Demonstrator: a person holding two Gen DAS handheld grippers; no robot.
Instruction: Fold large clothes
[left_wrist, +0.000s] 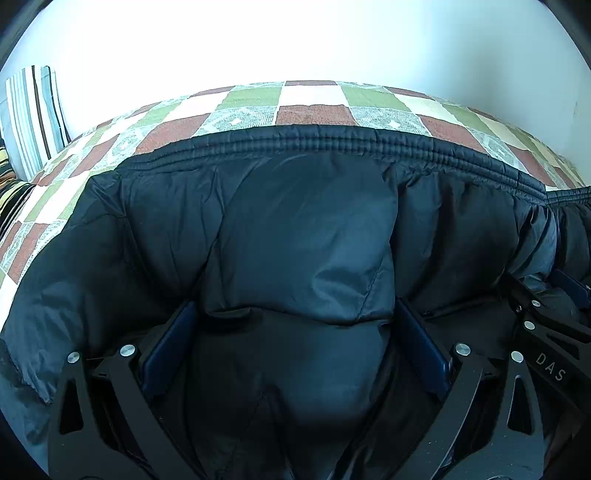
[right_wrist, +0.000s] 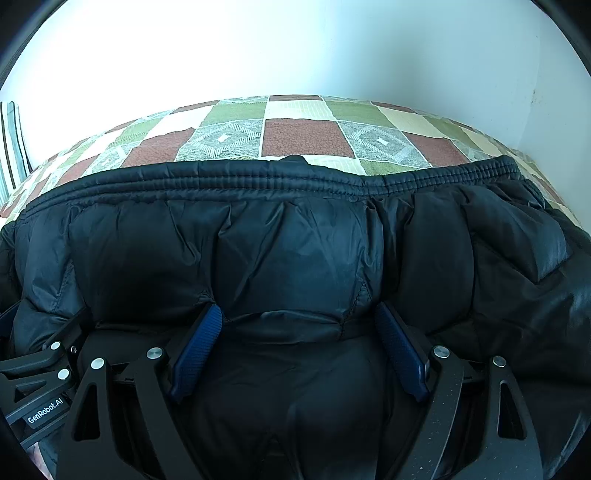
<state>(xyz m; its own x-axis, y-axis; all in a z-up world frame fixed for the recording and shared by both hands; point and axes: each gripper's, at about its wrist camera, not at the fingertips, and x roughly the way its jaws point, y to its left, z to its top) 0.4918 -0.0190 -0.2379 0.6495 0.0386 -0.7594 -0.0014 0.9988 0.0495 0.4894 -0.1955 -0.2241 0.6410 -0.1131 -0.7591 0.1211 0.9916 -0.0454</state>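
Note:
A black puffer jacket (left_wrist: 303, 221) lies spread on a bed, its ribbed elastic hem (left_wrist: 332, 142) along the far side. My left gripper (left_wrist: 295, 306) stands open and low on it, with a puffy panel bulging up between the blue pads (left_wrist: 170, 350). The right wrist view shows the same jacket (right_wrist: 295, 251) and hem (right_wrist: 258, 177). My right gripper (right_wrist: 298, 308) is also open, resting on the padding with fabric swelling between its blue pads (right_wrist: 402, 354). The two grippers sit side by side. Each one's black frame shows at the edge of the other's view.
A patchwork bedspread (left_wrist: 310, 110) in red, green, cream and grey squares covers the bed beyond the hem (right_wrist: 306, 136). A striped pillow (left_wrist: 33, 114) leans on the white wall at the far left. The wall runs close behind the bed.

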